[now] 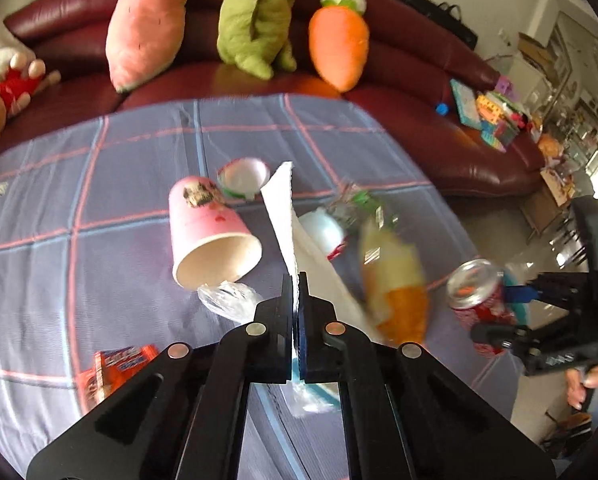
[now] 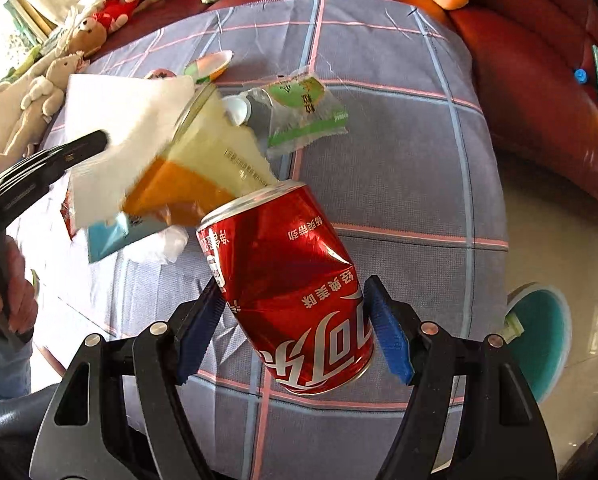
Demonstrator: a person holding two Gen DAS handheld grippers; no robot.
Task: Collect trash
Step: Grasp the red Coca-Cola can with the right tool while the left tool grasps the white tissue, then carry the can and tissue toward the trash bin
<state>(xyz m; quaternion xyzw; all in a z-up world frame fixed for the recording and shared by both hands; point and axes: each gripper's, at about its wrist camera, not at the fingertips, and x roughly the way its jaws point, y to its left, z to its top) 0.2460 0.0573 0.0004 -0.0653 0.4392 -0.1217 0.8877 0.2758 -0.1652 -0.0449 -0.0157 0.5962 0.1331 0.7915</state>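
My left gripper (image 1: pixel 297 280) reaches forward low over the table (image 1: pixel 99 200), clenched on a white napkin (image 1: pixel 287 216) that stands up edge-on between its pads and trails back under the fingers. In the right view this gripper (image 2: pixel 99 140) comes in from the left, with the napkin (image 2: pixel 119 128) hanging as a broad sheet in front of the other litter.

My right gripper (image 2: pixel 295 320) is raised over the near right part of the table (image 2: pixel 399 160), grasping a dented red can (image 2: pixel 295 300); the can is tilted, its top pointing far-left, with a blue pad (image 2: pixel 387 332) against its side. From the left view the can (image 1: pixel 479 296) shows at the right edge, held clear of the cloth.

Left on the table: a pink cup (image 1: pixel 207 224) lying on its side with its mouth toward me, a clear plastic scrap (image 1: pixel 227 296) just beside its rim, a small white tub (image 1: pixel 245 178) beyond it, a yellow-orange wrapper (image 1: pixel 395 280) right of the napkin, a green-and-clear packet (image 2: pixel 303 112) farther off, and a red packet (image 1: pixel 115 368) near left. The wrapper lies between the two grippers, partly behind the napkin.

A maroon sofa (image 1: pixel 419 80) with plush toys (image 1: pixel 339 40) runs along the far side.
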